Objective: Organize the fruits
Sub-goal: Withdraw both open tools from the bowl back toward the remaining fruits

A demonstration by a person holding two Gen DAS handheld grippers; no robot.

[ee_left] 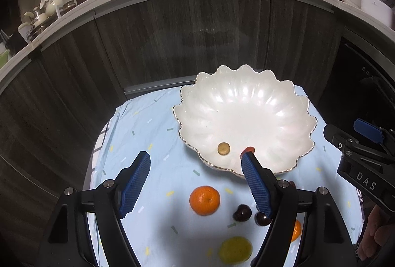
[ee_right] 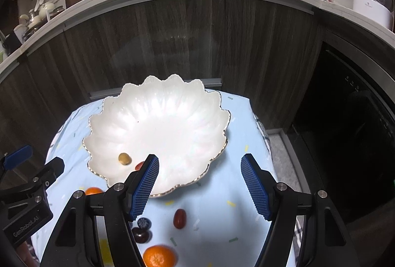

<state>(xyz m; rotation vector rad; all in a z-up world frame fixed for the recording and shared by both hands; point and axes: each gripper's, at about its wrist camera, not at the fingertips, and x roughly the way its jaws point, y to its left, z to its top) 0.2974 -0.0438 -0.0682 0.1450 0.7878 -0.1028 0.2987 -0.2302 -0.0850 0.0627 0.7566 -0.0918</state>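
With both my left gripper [ee_left: 196,163] and right gripper [ee_right: 200,165] wide apart and holding nothing, I think I pick next, so I must drop onto the orange [ee_left: 204,200] low in the frame, below the white bowl [ee_left: 284,94].

White scalloped bowl [ee_left: 244,116] w/ gold rim sits upright on the desk, holding a small tan round fruit [ee_left: 223,148] & a red one [ee_left: 247,150] near its front edge; mandarin [ee_left: 204,200], two dark cherries [ee_left: 242,213], yellow-green fruit [ee_left: 235,250] lie loose in front.
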